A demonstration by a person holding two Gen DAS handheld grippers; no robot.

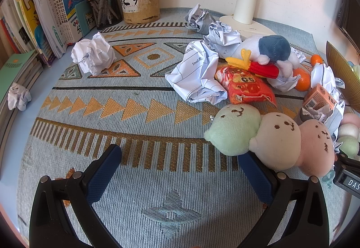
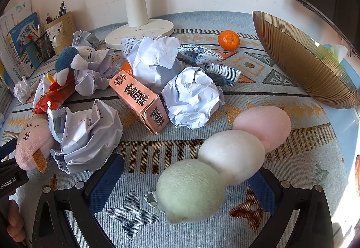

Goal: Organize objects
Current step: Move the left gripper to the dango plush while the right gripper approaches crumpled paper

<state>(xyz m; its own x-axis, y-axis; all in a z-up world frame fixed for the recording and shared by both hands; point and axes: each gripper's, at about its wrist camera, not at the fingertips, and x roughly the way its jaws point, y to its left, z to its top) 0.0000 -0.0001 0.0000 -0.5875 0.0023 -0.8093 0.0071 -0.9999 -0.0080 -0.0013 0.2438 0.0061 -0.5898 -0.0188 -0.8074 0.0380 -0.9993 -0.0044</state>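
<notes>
My left gripper [image 1: 180,158] is open and empty above the patterned mat; a three-ball plush skewer with faces [image 1: 272,137] lies against its right finger. My right gripper [image 2: 184,171] is open; a second three-ball plush [image 2: 227,160] lies between its fingers, close to the right one. Crumpled paper balls [image 2: 191,97] [image 1: 93,54], a pink carton [image 2: 139,99], a red snack bag [image 1: 245,85], a duck plush [image 1: 267,50] and tangerines [image 2: 228,39] are scattered across the mat.
A brown ribbed bowl [image 2: 301,61] stands tilted at the right. A white lamp base [image 2: 139,30] is at the back. Pen holders [image 1: 139,0] and books [image 1: 51,14] line the back left. A folded cloth [image 2: 211,61] lies mid-table.
</notes>
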